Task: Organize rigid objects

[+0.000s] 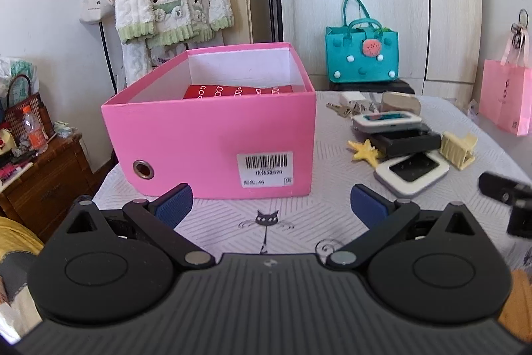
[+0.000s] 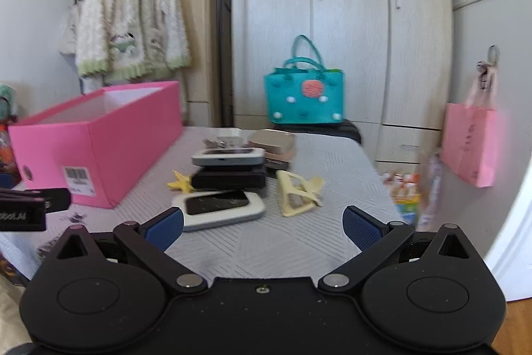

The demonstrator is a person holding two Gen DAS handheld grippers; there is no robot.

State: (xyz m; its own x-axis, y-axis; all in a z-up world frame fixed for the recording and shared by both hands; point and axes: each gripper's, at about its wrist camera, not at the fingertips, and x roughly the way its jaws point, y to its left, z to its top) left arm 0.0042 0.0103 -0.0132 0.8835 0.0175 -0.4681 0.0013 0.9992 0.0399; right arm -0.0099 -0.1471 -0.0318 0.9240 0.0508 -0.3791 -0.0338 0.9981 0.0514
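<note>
Right gripper (image 2: 262, 227) nearest the lens: blue pads spread wide, nothing between them. Just ahead, slightly left of its centre line, lies the white-framed device (image 2: 219, 210) flat on the grey tablecloth (image 2: 332, 162). Beside that, right, a cream hair clip (image 2: 297, 193); behind, a black box (image 2: 229, 180) with a second white device (image 2: 227, 157) stacked on top, and a yellow star clip (image 2: 181, 182) at the box's left end.

Left gripper (image 1: 271, 205): likewise wide open and empty, facing the short end of the pink box (image 1: 212, 135), which sits close in front. Red item (image 1: 237, 92) already inside the box.

Judgement: early in the sort, approach stage, most pieces still out on the cloth. Next move likely calls for the right gripper to advance and shift left onto the near white-framed device; it is thin and flat, so the pads must come low at its edges.
</note>
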